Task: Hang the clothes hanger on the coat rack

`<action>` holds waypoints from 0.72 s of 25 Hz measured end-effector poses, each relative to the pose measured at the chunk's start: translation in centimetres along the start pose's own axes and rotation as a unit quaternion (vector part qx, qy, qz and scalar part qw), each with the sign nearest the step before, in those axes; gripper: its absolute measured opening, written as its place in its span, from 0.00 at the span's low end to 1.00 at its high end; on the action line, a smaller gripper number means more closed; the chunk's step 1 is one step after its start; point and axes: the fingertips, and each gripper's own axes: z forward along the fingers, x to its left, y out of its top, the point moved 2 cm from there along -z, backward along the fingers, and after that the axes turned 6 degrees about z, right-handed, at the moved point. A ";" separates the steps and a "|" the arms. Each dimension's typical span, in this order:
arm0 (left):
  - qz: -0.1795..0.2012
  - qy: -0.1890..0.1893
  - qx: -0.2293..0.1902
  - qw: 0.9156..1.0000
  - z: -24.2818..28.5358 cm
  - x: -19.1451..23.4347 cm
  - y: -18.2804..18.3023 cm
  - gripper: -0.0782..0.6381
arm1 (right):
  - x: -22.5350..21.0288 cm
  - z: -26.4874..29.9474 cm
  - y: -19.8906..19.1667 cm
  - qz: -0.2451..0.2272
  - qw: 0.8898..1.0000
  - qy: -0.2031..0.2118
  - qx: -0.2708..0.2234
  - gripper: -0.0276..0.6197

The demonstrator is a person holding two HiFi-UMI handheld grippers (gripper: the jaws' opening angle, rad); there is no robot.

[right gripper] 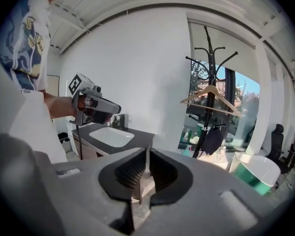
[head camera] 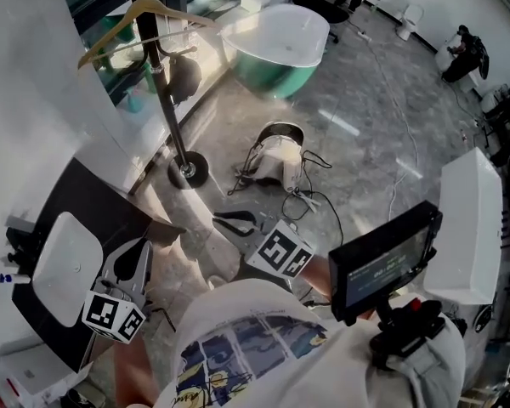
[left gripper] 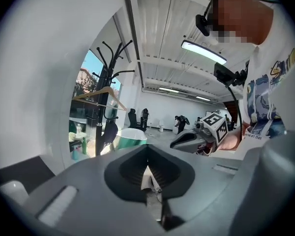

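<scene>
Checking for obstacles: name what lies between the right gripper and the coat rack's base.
Head view: only bare floor between the right gripper and the coat rack's base; the cable tangle sits off to the side.

Clothes hanger (head camera: 166,9) pale tan wood; coat rack (head camera: 166,100) black; bathtub (head camera: 276,79) mint green outside, white inside; floor (head camera: 365,134) grey, marbled; counter (head camera: 110,204) black, basin (head camera: 64,266) white; left gripper (head camera: 141,246), right gripper (head camera: 225,221) grey, cubes black-and-white square markers; shirt (head camera: 246,347) white, blue comic-panel print
</scene>
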 end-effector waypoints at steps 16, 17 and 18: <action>0.000 -0.070 0.021 0.997 -2.5 -7.6 -2.1 0.11 | 6.0 -2.5 1.0 -0.031 0.999 0.017 -0.015 0.05; 0.000 -0.071 0.020 0.997 -2.5 -7.9 -2.1 0.11 | 6.2 -2.6 1.0 -0.031 0.999 0.018 -0.016 0.05; 0.000 -0.072 0.021 0.997 -2.4 -8.1 -2.2 0.11 | 6.3 -2.8 0.9 -0.031 0.999 0.018 -0.017 0.05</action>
